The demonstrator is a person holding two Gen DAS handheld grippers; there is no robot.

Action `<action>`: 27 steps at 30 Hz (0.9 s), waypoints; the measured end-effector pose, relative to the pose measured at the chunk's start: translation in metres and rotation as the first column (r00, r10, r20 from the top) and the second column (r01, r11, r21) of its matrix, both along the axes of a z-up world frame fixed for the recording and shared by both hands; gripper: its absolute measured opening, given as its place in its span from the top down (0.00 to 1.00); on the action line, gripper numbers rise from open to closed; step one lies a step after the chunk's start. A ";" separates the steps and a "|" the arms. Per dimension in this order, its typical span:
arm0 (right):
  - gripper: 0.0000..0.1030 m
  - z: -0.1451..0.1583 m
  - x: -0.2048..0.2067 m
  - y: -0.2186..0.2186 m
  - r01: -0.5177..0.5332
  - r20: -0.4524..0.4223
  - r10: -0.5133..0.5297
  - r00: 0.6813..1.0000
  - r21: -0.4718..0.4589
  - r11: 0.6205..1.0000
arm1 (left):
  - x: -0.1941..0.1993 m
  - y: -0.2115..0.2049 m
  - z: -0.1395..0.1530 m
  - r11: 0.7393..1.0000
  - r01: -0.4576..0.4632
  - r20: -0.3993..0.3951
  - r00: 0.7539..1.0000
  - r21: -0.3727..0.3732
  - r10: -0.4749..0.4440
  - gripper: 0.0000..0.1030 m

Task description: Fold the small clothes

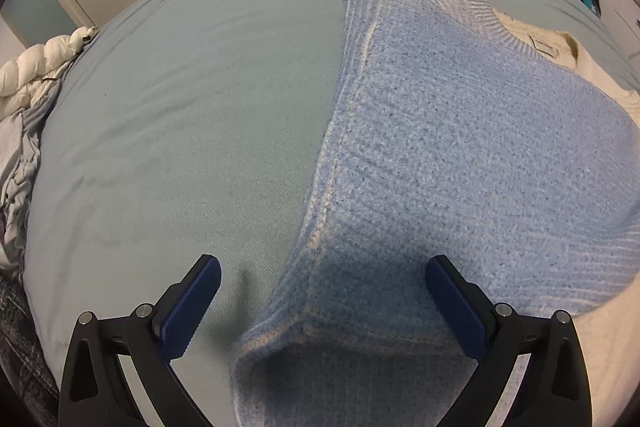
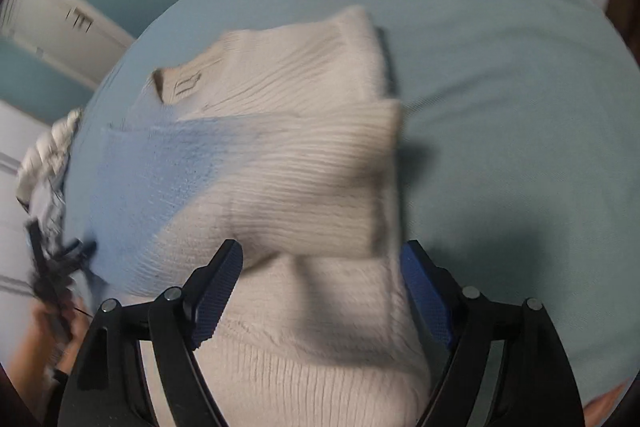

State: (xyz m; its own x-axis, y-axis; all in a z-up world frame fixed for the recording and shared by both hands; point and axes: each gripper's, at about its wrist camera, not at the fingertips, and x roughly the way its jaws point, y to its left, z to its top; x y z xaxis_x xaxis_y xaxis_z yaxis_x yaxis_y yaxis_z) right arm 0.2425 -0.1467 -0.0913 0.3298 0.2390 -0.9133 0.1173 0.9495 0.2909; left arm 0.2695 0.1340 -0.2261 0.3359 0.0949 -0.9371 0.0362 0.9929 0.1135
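Right wrist view motion-blurred; sweater (image 2: 304, 163) label unreadable (hem cut off)

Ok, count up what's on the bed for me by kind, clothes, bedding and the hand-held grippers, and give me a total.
Knit sweaters, blue and cream: 1 (sweater)
Bundled bedding at the bed's edge: 1 (white duvet)
Hand-held grippers: 2 (left hand-held gripper, right hand-held gripper), both open over the sweater
Total: 4

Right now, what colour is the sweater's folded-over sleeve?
Cream white, ribbed sleeve; the right wrist view shows it best.
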 end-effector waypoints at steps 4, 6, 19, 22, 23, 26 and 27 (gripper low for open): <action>0.94 0.003 0.009 0.005 -0.014 0.018 0.013 1.000 0.044 0.999 | -0.002 -0.003 0.000 1.000 -0.012 -0.006 1.000 0.001 0.012 0.00; 0.94 0.016 0.005 0.008 -0.058 0.006 0.058 0.998 0.067 0.996 | -0.001 -0.005 0.001 1.000 -0.009 -0.006 1.000 0.006 0.009 0.00; 0.57 -0.014 -0.022 -0.067 0.102 -0.281 -0.082 0.956 0.056 0.993 | 0.003 -0.007 0.002 1.000 -0.009 -0.023 1.000 0.004 0.010 0.00; 0.32 0.001 -0.016 -0.084 0.210 -0.167 -0.191 0.967 0.105 0.972 | 0.005 -0.013 0.001 1.000 -0.002 -0.016 1.000 0.016 0.002 0.00; 0.24 0.006 -0.013 -0.083 0.227 -0.126 -0.211 0.969 0.127 0.966 | 0.005 -0.015 0.001 1.000 0.001 -0.013 1.000 0.019 0.000 0.00; 0.23 0.006 0.004 -0.071 0.239 -0.056 -0.233 0.971 0.142 0.961 | 0.005 -0.017 0.001 1.000 -0.001 -0.005 1.000 0.022 0.001 0.00; 0.23 0.001 0.011 -0.067 0.246 -0.065 -0.239 0.969 0.130 0.961 | 0.004 -0.017 0.001 1.000 -0.004 -0.001 1.000 0.022 0.004 0.00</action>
